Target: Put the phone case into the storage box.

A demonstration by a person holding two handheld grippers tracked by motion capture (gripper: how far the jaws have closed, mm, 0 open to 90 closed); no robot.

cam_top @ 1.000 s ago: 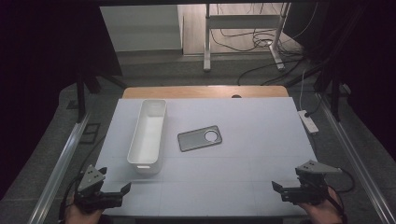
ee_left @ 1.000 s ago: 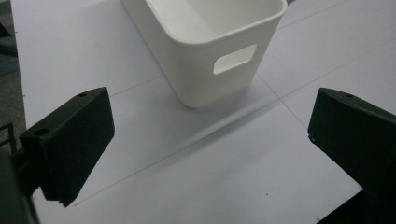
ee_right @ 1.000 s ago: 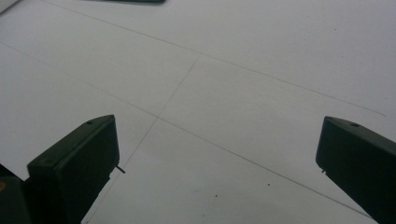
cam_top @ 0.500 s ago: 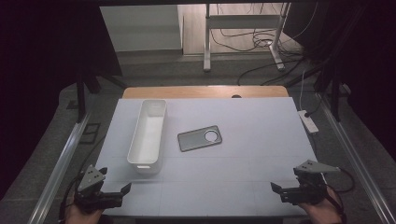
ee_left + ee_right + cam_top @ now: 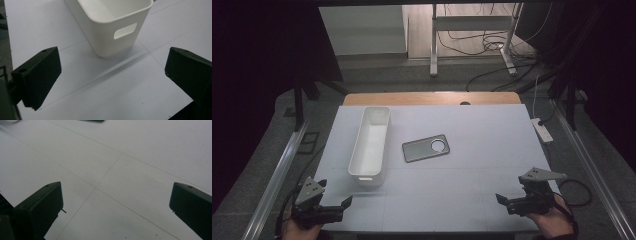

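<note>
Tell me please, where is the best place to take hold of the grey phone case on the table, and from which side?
The phone case lies flat and thin on the white table, so a top-down pinch across its short width is probably best. Grip the plain middle, away from the round camera hole. The right claw, open, has a free path; the white bin stands on the case's left.

- white table (image 5: pixel 492 130), thin grid lines across its top
- wooden strip (image 5: pixel 432 98) along the table's far edge
- power strip (image 5: pixel 542 130) just off the table's right edge
- metal stand (image 5: pixel 472 22) on the floor beyond the table's far edge
- loose cables (image 5: pixel 482 44) around the stand's feet, beyond the table
- metal rail (image 5: pixel 277 170) beside the table's left edge
</note>
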